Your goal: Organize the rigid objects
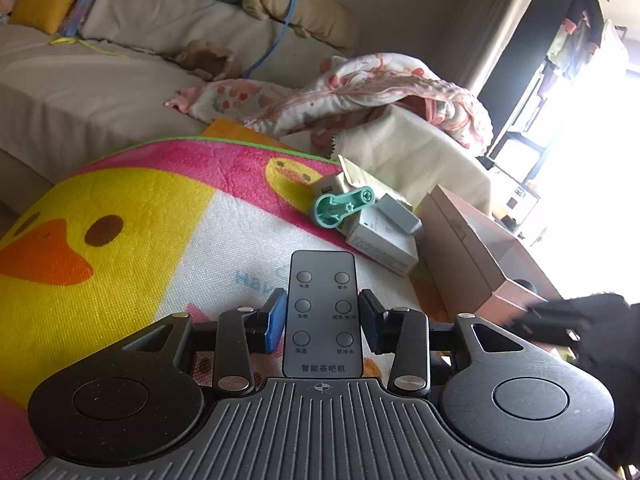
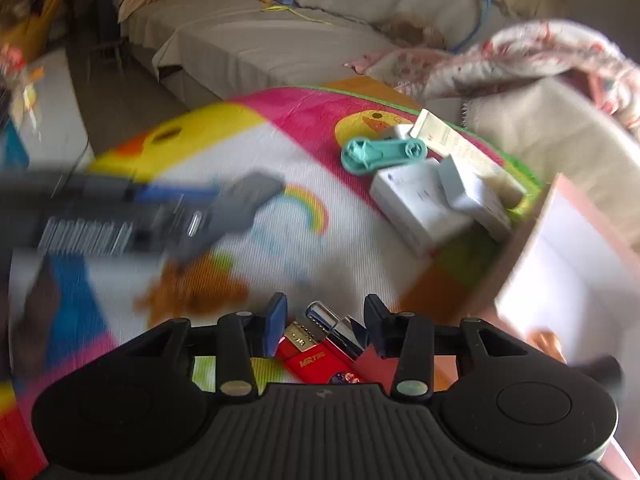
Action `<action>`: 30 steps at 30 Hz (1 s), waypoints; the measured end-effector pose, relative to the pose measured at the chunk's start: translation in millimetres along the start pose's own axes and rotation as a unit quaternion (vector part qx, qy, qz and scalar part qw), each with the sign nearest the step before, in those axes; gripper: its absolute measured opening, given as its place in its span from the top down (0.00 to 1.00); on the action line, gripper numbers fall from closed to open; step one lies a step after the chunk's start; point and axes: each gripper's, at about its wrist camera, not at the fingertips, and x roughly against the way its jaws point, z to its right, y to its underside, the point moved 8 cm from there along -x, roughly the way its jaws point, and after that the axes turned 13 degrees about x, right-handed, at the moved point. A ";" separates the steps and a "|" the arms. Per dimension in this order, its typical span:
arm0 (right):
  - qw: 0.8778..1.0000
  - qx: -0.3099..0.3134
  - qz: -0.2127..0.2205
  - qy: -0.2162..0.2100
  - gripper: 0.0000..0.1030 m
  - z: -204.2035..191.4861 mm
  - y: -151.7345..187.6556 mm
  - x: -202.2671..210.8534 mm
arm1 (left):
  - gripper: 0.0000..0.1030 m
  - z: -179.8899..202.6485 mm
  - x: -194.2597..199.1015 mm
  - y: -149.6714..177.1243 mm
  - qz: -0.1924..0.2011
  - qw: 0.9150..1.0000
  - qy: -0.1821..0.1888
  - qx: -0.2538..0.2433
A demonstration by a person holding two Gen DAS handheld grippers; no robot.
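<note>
The left gripper (image 1: 323,322) holds a slim grey rectangular remote control with six round buttons (image 1: 322,308); its blue-padded fingers (image 1: 276,318) press on both long edges, and the remote is carried above the brightly printed duck-pattern play mat (image 1: 140,216).

The right gripper (image 2: 326,326) stands part-way open over a small red lighter-shaped item with gold trim (image 2: 316,354) and a chrome-tipped piece (image 2: 326,316); the view is blurred and the pads do not visibly press on either, so no grip is confirmed.

Sorting appears to be at an early-to-middle stage. A cluster sits near the far edge of the mat: a mint-green plastic crank-shaped part (image 1: 344,206), a white cardboard carton (image 1: 380,240) beneath it, a small grey-blue box (image 1: 398,212) resting on that carton, and a cream-coloured flat pack (image 2: 460,144) behind. An open pale pink cardboard box (image 1: 468,256) stands beside the cluster at the mat's edge; what it contains cannot be determined. Remaining work, by judgement: place the remote, collect the red item, and gather the cluster.
</note>
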 end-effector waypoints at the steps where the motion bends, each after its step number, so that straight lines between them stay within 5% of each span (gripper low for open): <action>1: 1.000 0.001 0.002 0.005 0.64 -1.0 7.5 6.5 | 0.58 1.5 0.3 0.5 0.000 1.000 0.000 -0.004; 5: 0.998 0.023 0.009 0.055 0.66 3.1 42.7 30.1 | 0.58 14.4 -2.0 7.6 -0.012 0.999 0.001 -0.033; 7: 0.995 0.030 0.007 0.095 0.56 7.4 59.5 38.6 | 0.58 24.3 -5.0 17.5 -0.029 0.999 0.011 -0.038; 9: 0.990 0.014 0.002 0.141 0.29 15.5 75.0 47.1 | 0.58 38.8 -7.3 31.1 -0.046 0.997 0.023 -0.054; 12: 0.986 -0.041 -0.001 0.163 0.27 24.9 97.6 58.6 | 0.58 62.1 -10.8 53.8 -0.073 0.993 0.036 -0.085; 19: 0.971 -0.176 0.011 0.164 0.21 37.7 144.6 78.8 | 0.58 93.0 -5.7 89.2 -0.088 0.983 0.028 -0.160; 25: 0.959 -0.257 0.025 0.115 0.12 48.6 165.9 77.2 | 0.58 96.6 -4.2 95.2 -0.089 0.979 0.014 -0.181; 30: 0.958 -0.264 0.028 0.106 0.07 49.1 168.4 76.3 | 0.58 101.2 -3.0 100.3 -0.096 0.972 0.004 -0.216</action>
